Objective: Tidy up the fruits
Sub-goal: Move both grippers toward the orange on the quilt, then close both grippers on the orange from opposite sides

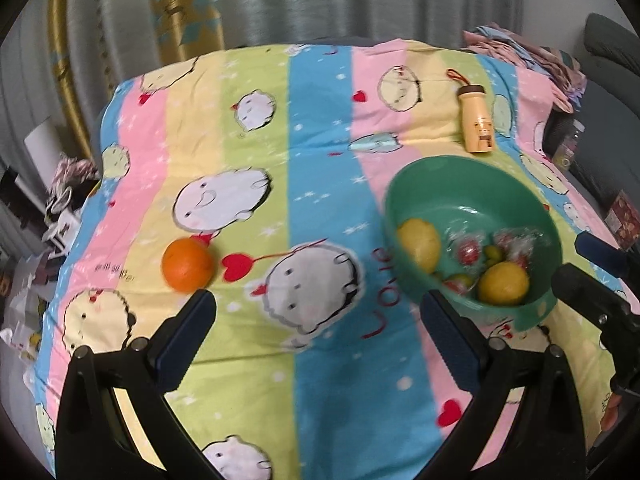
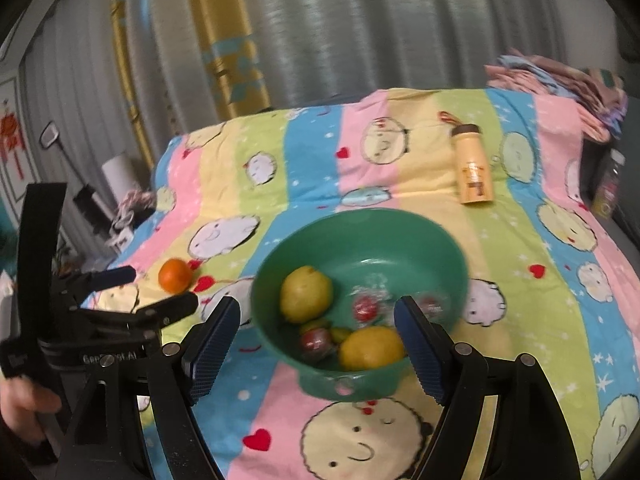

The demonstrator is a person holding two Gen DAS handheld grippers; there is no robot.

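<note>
An orange [image 1: 187, 265] lies on the striped cartoon bedsheet [image 1: 256, 128], left of a green bowl [image 1: 460, 184]. The bowl holds two yellow fruits [image 1: 503, 283], red wrapped pieces [image 1: 469, 250] and small green ones. My left gripper [image 1: 316, 312] is open and empty, its left finger just below the orange. In the right wrist view my right gripper [image 2: 318, 320] is open and empty, its fingers on either side of the bowl's [image 2: 360, 232] near rim. The orange [image 2: 174, 275] lies left of the bowl; my left gripper [image 2: 160, 292] shows near it.
A beige bottle [image 1: 476, 120] with a brown cap lies on the sheet behind the bowl. Folded cloths [image 1: 532, 56] are piled at the far right corner. Curtains [image 1: 320, 0] hang behind the bed. Clutter [image 1: 60, 200] stands left of the bed.
</note>
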